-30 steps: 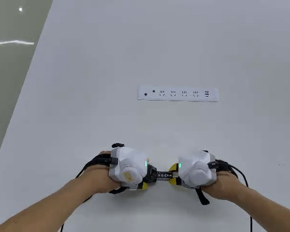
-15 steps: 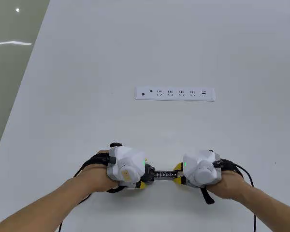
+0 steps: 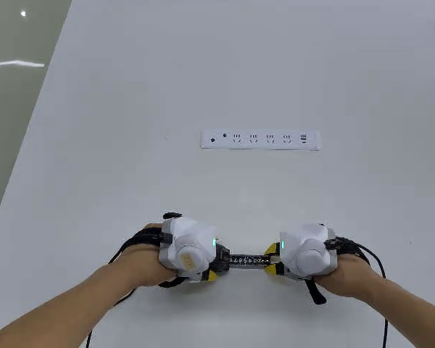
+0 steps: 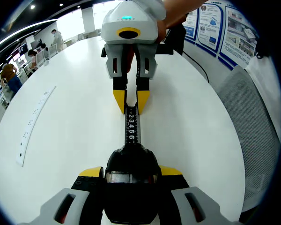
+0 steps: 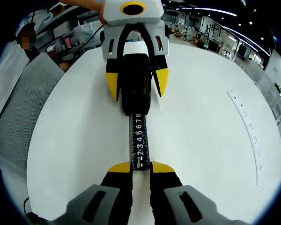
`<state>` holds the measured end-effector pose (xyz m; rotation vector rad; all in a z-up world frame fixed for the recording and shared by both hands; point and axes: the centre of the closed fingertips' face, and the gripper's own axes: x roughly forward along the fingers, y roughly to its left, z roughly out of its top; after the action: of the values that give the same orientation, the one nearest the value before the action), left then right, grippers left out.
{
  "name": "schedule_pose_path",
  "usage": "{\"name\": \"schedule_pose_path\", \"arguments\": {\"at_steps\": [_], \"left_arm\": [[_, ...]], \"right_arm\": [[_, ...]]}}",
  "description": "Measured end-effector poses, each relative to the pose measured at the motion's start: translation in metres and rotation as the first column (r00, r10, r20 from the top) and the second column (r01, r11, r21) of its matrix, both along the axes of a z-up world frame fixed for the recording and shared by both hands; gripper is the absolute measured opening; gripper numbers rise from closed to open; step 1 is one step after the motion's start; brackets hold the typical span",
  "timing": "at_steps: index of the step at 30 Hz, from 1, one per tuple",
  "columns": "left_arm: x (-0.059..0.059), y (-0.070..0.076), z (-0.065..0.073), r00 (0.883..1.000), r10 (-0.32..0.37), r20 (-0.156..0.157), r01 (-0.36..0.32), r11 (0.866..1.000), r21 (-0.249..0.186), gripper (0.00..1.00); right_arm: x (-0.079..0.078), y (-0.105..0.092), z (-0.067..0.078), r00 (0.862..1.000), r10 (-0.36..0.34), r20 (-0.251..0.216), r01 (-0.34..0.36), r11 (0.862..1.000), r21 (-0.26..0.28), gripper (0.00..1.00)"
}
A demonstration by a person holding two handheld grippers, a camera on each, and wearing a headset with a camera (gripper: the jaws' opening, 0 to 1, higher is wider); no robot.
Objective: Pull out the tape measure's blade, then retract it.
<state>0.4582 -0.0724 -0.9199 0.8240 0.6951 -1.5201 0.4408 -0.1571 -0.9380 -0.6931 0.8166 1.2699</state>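
My left gripper (image 3: 216, 262) is shut on the black tape measure case (image 4: 131, 180), which sits between its yellow-tipped fingers (image 4: 90, 172). A short length of black blade (image 4: 131, 126) with white numbers runs from the case to my right gripper (image 4: 131, 101). The right gripper (image 5: 140, 167) is shut on the blade's end, and its own view shows the blade (image 5: 139, 139) leading back to the case (image 5: 135, 84) in the left gripper (image 5: 136, 86). In the head view the blade (image 3: 248, 259) spans the gap between the two grippers, low over the white table (image 3: 203, 72), with the right gripper (image 3: 270, 259) at its far end.
A white power strip (image 3: 259, 139) lies flat on the table beyond the grippers, and appears as power strip (image 5: 248, 131) to the right in the right gripper view. The table's left edge (image 3: 29, 145) borders grey floor. A grey mesh chair (image 4: 253, 117) stands beside the table.
The two grippers have moved apart, the right one going further right, and the visible length of blade between them has grown. The head camera has shifted slightly.
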Motion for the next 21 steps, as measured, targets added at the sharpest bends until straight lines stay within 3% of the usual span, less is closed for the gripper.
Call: {"name": "schedule_pose_path", "arguments": {"at_steps": [21], "left_arm": [[0.0,0.0,-0.002,1.0,-0.003,-0.002,0.003,1.0,0.01,0.42]], "right_arm": [[-0.004,-0.029,0.001,0.999,-0.036,-0.009,0.036,0.999,-0.017,0.12]]}}
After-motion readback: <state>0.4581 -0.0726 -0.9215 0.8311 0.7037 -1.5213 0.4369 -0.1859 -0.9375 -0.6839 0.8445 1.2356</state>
